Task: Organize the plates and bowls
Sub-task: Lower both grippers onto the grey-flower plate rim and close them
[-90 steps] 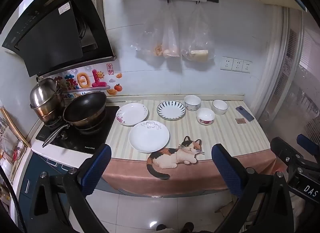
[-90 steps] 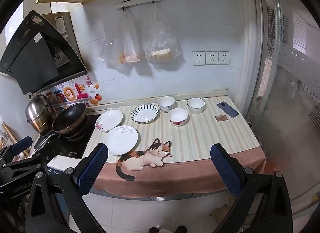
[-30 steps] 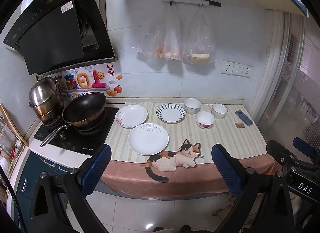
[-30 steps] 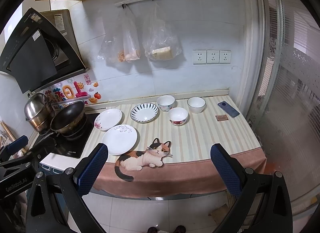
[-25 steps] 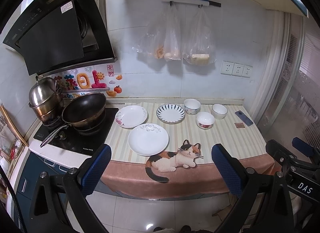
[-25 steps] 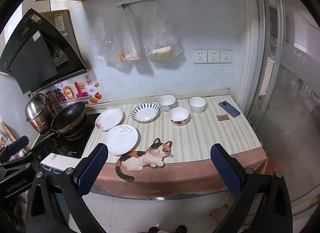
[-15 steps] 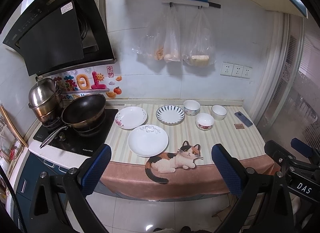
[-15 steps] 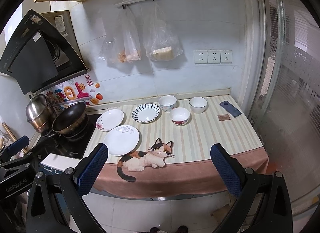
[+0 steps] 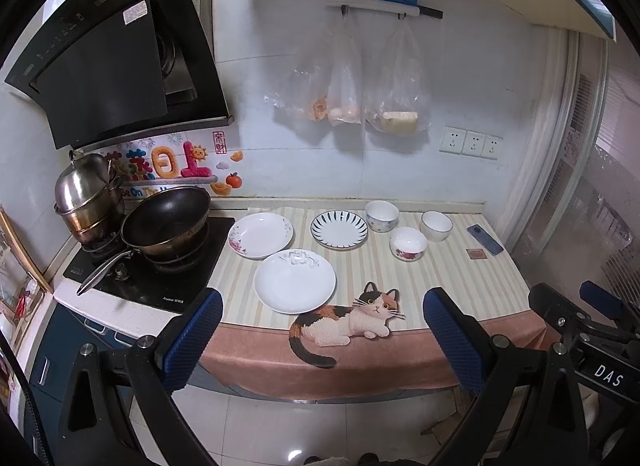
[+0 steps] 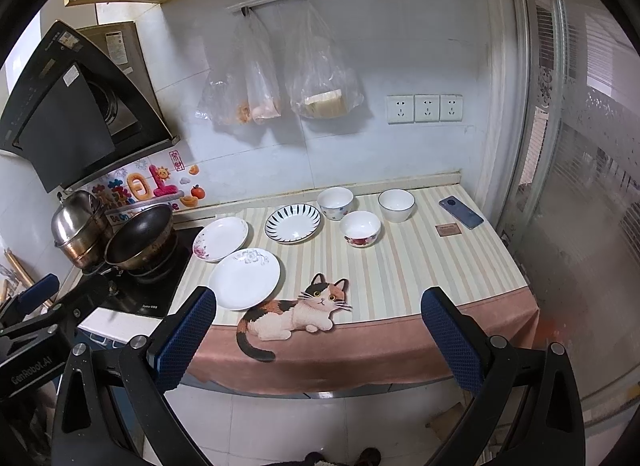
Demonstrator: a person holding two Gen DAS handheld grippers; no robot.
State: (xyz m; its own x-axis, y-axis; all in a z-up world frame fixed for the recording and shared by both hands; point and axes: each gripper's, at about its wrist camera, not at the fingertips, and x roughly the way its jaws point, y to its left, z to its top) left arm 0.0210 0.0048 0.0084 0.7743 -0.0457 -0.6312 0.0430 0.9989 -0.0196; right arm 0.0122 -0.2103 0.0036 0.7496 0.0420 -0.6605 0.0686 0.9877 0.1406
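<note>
Left wrist view: we hold left tool [image 9: 322,336] and right tool [image 10: 318,334] spread, empty, short of table [image 9: 460,286]; three plates [image 9: 295,281], three bowls [image 9: 408,243] unstacked, nothing organized yet.

- I see three plates on the counter [image 9: 460,286]: one [image 9: 295,280] near its front edge, one [image 9: 260,234] behind it by the stove [image 9: 160,266], one [image 9: 339,229] mid-back.
- Three bowls [image 9: 408,242] cluster right of those.
- A phone [image 9: 485,239] lies at the right edge.
</note>
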